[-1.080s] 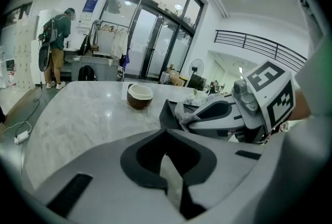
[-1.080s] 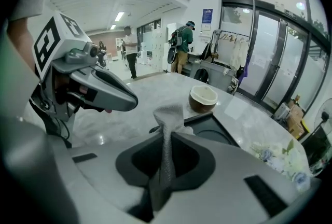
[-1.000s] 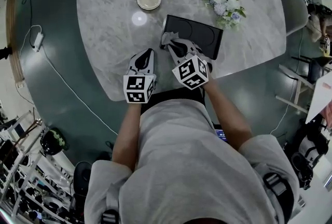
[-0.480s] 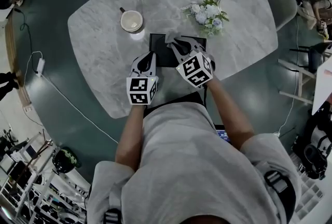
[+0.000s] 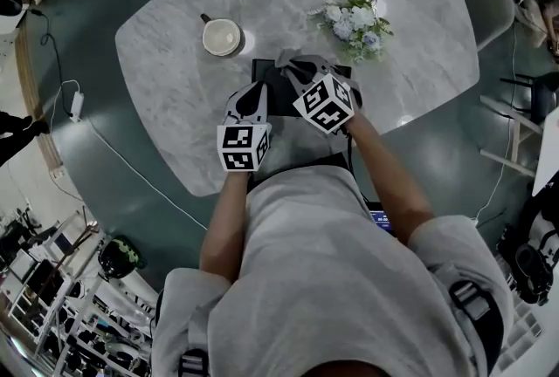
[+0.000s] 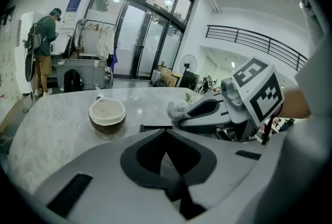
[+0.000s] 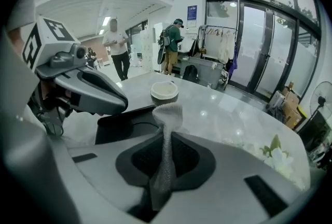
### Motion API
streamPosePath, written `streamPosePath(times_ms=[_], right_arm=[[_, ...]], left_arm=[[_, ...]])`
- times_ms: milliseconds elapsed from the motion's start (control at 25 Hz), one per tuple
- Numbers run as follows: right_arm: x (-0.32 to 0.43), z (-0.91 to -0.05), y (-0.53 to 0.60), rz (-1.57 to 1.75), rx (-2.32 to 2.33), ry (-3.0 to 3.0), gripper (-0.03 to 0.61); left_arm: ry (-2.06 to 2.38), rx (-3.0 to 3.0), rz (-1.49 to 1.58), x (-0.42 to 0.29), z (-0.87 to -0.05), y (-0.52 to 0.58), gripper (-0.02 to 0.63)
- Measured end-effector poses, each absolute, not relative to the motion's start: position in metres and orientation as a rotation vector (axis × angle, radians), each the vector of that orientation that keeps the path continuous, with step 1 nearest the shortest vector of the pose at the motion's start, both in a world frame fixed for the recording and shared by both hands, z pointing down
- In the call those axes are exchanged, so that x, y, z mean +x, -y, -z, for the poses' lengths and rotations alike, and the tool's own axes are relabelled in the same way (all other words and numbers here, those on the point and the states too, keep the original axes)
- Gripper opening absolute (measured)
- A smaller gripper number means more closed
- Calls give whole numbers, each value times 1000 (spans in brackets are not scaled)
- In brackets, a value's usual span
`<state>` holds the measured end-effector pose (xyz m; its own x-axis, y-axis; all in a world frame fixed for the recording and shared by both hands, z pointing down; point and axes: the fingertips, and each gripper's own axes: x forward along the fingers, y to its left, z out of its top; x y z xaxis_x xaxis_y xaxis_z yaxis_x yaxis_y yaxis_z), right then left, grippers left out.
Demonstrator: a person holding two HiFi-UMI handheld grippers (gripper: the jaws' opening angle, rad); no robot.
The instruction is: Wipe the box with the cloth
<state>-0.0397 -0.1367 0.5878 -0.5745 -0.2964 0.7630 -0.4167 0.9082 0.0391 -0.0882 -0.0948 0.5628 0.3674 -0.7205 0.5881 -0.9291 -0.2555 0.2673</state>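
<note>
Cloth (image 5: pixel 286 61) shifted rightward on box (image 5: pixel 266 72) | right gripper (image 5: pixel 297 70) clamping it | contact probable

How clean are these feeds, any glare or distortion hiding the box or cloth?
Head view: strong fisheye bends the table edges; one glare spot beside the cup, none on the box. Left gripper view: dark vignetted corners, the box only a thin dark edge. Right gripper view: the cloth is sharp between the jaws, small reflections on the marble.
</note>
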Motion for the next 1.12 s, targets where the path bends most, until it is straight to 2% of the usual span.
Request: streamPosePath(times_ms=[640, 1120], right_arm=[[-43, -607, 106, -203, 402, 2211, 41], [-41, -605, 75, -221, 488, 2218, 41]], left_arm=[[1423, 2018, -495, -96, -574, 76, 21], [1395, 2038, -507, -98, -575, 46, 21]])
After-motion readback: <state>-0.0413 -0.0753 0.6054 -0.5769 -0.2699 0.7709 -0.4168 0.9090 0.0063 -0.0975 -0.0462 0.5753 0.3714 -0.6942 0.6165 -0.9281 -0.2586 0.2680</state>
